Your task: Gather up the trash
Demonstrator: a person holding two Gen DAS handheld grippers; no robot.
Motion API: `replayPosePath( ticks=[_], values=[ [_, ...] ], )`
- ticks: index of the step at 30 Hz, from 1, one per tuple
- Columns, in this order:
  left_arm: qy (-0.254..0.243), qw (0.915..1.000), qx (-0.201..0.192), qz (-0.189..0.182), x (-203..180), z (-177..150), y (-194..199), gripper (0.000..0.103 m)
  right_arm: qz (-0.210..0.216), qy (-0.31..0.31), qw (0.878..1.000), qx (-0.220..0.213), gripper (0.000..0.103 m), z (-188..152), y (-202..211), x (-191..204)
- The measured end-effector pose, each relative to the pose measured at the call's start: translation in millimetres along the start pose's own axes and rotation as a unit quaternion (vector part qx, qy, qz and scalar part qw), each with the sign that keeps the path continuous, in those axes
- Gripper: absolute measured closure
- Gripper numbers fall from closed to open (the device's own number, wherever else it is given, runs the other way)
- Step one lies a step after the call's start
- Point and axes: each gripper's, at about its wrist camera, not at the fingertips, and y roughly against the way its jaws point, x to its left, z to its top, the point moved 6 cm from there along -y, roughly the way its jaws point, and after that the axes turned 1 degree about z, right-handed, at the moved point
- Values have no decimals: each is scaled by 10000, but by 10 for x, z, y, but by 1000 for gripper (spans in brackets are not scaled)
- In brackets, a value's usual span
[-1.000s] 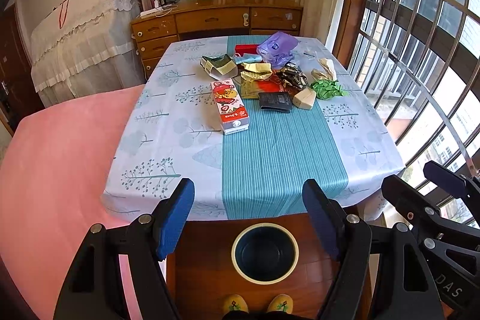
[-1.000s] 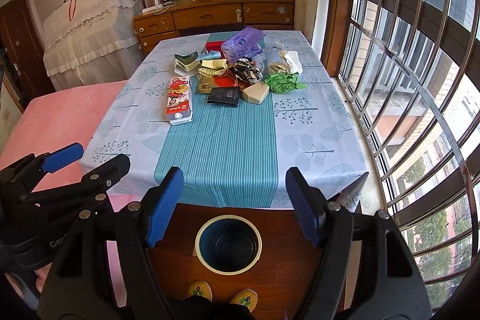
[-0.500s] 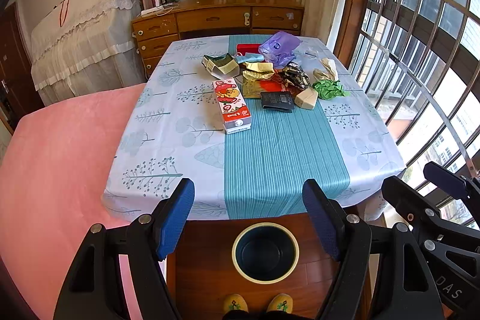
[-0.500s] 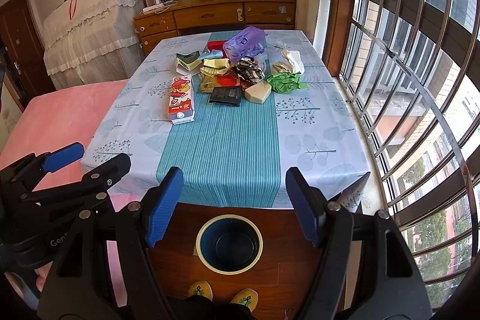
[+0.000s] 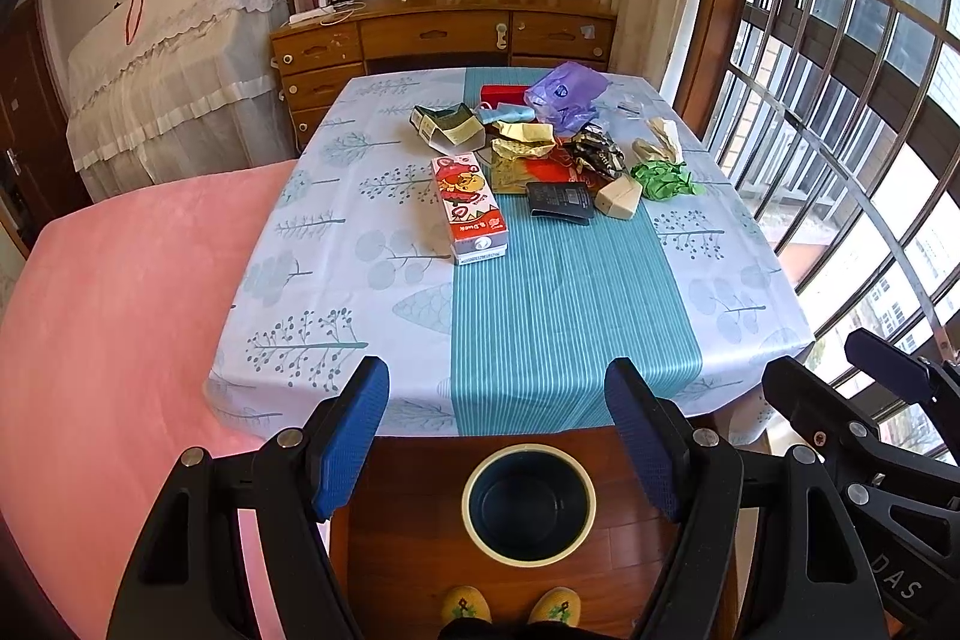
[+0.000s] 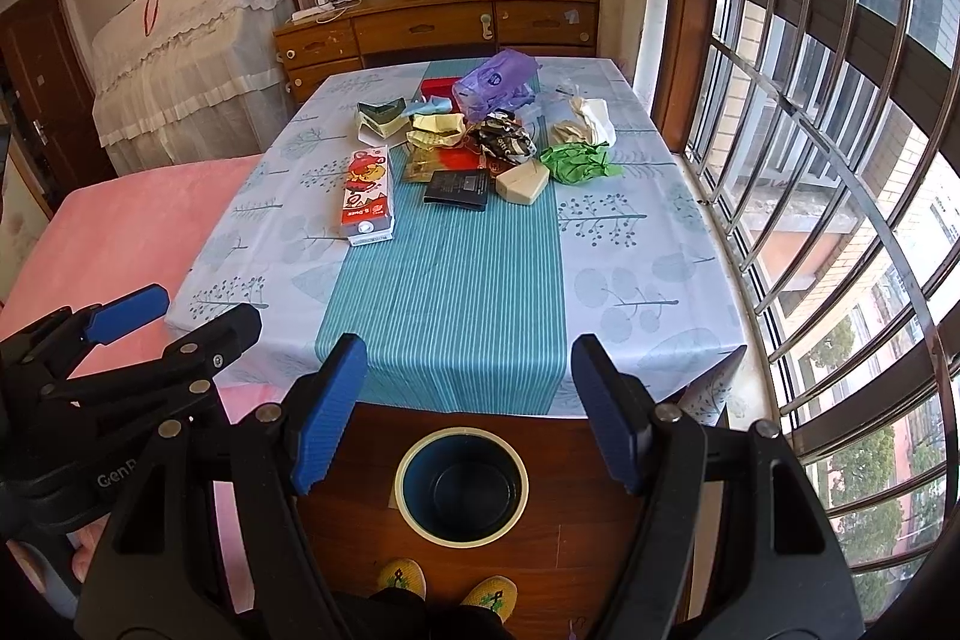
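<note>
I hold two grippers, my left gripper (image 5: 497, 436) and right gripper (image 6: 468, 406), both with blue pads spread wide and empty. One round dark-blue cream-rimmed bin (image 5: 528, 505) stands between and below my fingertips. One red-and-white cardboard carton (image 5: 470, 210) lies flat far ahead, long axis pointing away from me, beside a heap of crumpled wrappers (image 5: 558, 148).

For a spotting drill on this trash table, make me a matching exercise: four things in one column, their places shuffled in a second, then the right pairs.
Things
1. red carton
2. green crumpled wrapper
3. purple plastic bag
4. bin

Places
A. on the floor below the table's near edge
B. window-side end of the trash pile
C. far end of the teal stripe
D. lying alone on the pile's left, where white cloth meets teal stripe

Pairs: 1-D, 2-B, 3-C, 4-A
</note>
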Motion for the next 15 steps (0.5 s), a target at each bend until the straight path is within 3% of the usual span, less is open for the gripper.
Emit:
replayPosePath(
  ticks=[15],
  values=[
    [181, 9998, -37, 97, -90, 80, -53, 27, 209, 119, 9997, 25, 35, 71, -121, -64]
  ],
)
